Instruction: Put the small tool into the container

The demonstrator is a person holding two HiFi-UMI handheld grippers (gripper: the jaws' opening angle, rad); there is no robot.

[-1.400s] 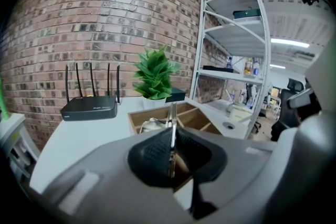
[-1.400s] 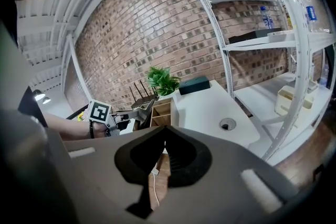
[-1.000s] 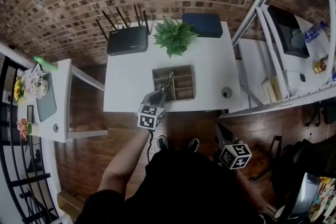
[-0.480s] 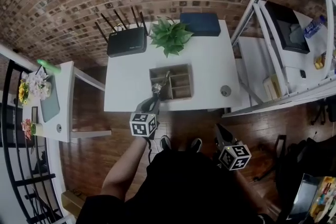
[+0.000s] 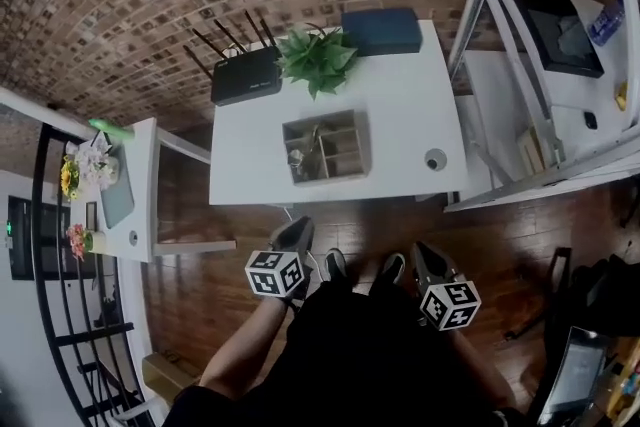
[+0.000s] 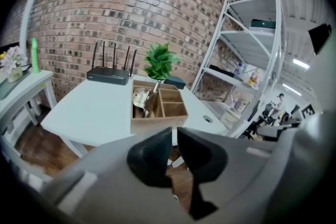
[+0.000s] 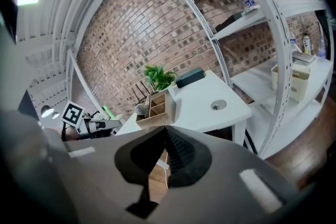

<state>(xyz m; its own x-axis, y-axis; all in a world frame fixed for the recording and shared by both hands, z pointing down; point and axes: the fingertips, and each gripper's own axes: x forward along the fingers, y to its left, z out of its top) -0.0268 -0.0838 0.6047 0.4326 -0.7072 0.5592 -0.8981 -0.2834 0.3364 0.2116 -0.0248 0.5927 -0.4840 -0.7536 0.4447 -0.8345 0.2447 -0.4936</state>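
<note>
Okay, so the small tool (image 5: 303,151) sits in the wooden container (image 5: 364,147), in the long compartment on its 9 o'clock side. Its silvery end is down near the front wall and its handle leans up toward 12. From the left gripper view the tool (image 6: 140,98) looks tilted, propped against a divider, not lying flat.

I have the left gripper (image 5: 294,233) off the white table (image 5: 400,95), over the wood floor at the container's 6 o'clock and well apart from it. Its jaws are closing with nothing between them, and only a thin slit is left. The right gripper (image 5: 422,253) hangs at about 4 o'clock from the container, also over the floor. Its jaws are pinched together at the tips and empty.

On the table, the black router (image 5: 245,75) is at the container's 10 o'clock, the green plant (image 5: 317,60) at 12 and a dark blue box (image 5: 380,30) at 1. A round grommet (image 5: 435,158) sits at 3, near the table edge. Shoes peek out between the two grippers.
</note>
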